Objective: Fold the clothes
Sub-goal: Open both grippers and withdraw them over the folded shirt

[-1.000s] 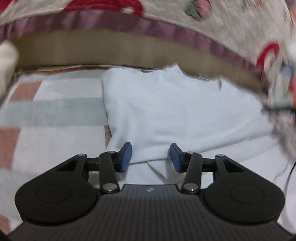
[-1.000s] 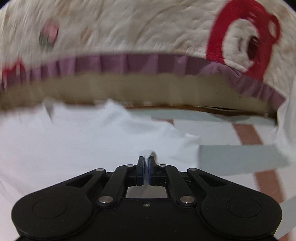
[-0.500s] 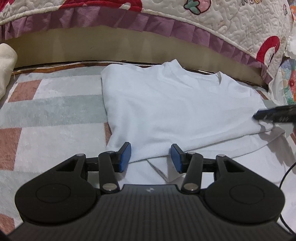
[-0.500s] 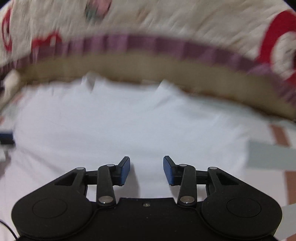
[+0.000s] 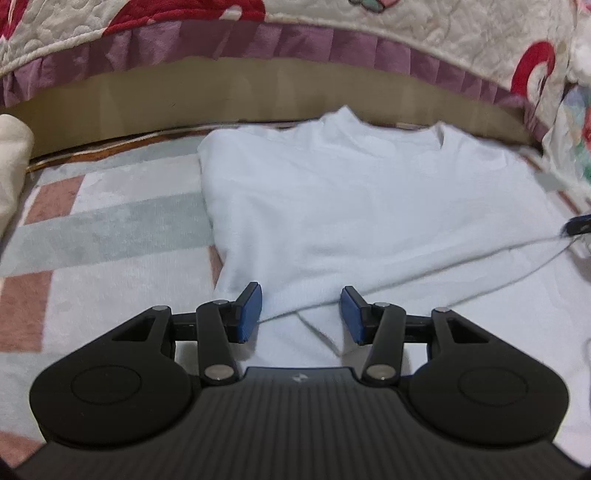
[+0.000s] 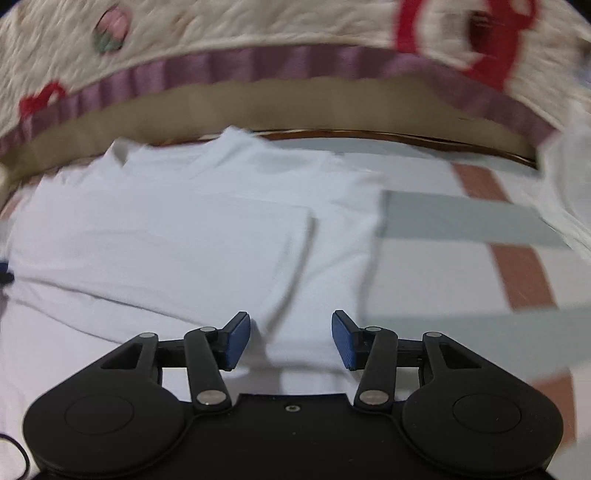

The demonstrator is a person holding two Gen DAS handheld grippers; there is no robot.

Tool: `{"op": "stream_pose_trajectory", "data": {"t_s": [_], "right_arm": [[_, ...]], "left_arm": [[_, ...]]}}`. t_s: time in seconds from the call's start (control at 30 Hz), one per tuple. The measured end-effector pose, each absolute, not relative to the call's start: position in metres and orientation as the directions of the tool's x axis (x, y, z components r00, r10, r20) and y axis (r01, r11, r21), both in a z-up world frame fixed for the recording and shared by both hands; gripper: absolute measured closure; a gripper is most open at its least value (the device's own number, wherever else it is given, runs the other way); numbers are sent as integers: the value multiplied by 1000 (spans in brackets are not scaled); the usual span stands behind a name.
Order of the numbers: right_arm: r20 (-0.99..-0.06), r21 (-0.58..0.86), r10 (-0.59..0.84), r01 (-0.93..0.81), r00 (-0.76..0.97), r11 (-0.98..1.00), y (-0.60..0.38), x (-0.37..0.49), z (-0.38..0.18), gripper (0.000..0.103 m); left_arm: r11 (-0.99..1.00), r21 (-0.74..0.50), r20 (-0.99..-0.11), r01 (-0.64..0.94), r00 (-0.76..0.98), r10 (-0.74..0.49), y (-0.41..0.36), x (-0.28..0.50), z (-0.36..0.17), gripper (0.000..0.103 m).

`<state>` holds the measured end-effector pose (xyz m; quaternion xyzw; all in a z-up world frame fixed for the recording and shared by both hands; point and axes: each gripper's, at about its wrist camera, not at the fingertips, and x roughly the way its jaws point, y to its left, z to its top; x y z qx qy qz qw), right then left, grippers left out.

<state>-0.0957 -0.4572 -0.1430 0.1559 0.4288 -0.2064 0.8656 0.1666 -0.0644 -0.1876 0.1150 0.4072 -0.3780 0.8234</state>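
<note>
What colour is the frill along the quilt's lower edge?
Purple: the pleated frill trims the quilt; the left wrist view shows it sharpest.

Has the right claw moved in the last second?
Yes. The right claw let go of the white shirt, opened and drew back; the purple bed frill sits higher now.

White shirt; checked rug (pink, grey-green, white); cream quilt, red motifs, mauve frill.
</note>
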Motion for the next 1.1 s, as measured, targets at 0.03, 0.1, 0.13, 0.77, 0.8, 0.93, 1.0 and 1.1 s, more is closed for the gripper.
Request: {"op": "stream_pose_trajectory", "data": {"t_s": [0.03,0.1,0.13,0.77,0.8,0.93,1.0,1.1], "right_arm": [[-809,117,-213,506,547,855,-453,-108,-137,49],[-806,192,-164,513,569,837,-443,-137,-124,49],[-798,241,-129,508,589,827,-436,-153,-117,49],[-699,659,120,570,705,490,-390,-324,-157,45],[-697,667,138,566,703,485,-390,-322,-159,45],[-709,662,195,543,678,516,-388,-324,-166,45],[-697,677,230,519,679,522,-387,-328,-170,46],[-679,699,281,481,678,530,-386,-333,-176,46]], "left_arm": [[699,-142,-796,701,339,-502,-62,164,-183,51],[714,-223,-827,664,259,-499,-49,154,-173,41],[715,-276,-823,642,227,-520,-39,145,-168,40],[723,-545,-802,425,-12,-597,80,65,-172,39],[714,-544,-802,440,-22,-597,79,63,-173,37],[679,-606,-767,414,-75,-638,85,63,-179,28],[680,-639,-746,360,-76,-661,93,67,-183,27],[689,-637,-749,346,-68,-659,92,67,-185,27]]}}
